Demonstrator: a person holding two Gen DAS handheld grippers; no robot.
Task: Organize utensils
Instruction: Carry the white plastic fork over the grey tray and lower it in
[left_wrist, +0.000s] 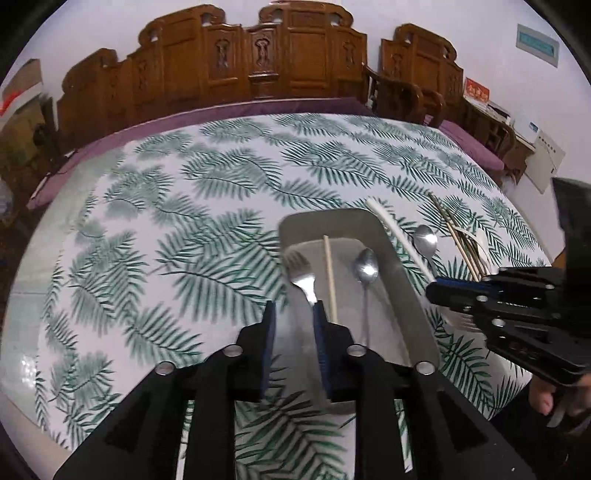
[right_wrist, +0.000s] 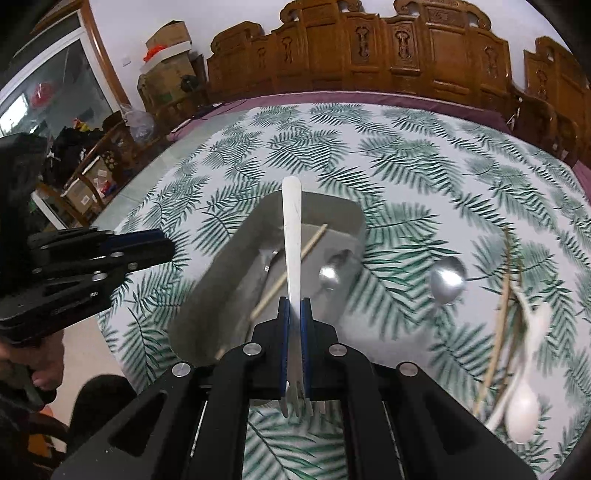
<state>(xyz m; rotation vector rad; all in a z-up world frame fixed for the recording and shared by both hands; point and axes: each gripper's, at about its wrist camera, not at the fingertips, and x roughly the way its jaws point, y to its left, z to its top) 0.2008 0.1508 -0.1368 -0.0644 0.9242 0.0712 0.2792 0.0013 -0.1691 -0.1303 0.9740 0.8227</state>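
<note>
A grey tray (left_wrist: 317, 225) (right_wrist: 332, 214) lies on the leaf-print tablecloth. In it rest a metal fork (left_wrist: 303, 275) (right_wrist: 269, 258), one wooden chopstick (left_wrist: 330, 277) (right_wrist: 314, 238) and a metal spoon (left_wrist: 365, 266) (right_wrist: 332, 275). My left gripper (left_wrist: 294, 314) (right_wrist: 168, 245) hovers over the tray's near left part, open, with nothing pinched; the metal fork's handle runs under its right finger. My right gripper (right_wrist: 294, 310) (left_wrist: 432, 290) is shut on a white fork (right_wrist: 291, 236) (left_wrist: 391, 225), handle pointing away over the tray, tines toward the camera.
To the right of the tray, a second metal spoon (right_wrist: 447, 280) (left_wrist: 424, 238), several chopsticks (right_wrist: 506, 295) (left_wrist: 458, 240) and a white plastic spoon (right_wrist: 521, 410) lie on the cloth. Carved wooden chairs (left_wrist: 280, 55) line the far side. A hand (left_wrist: 546, 398) grips the right tool.
</note>
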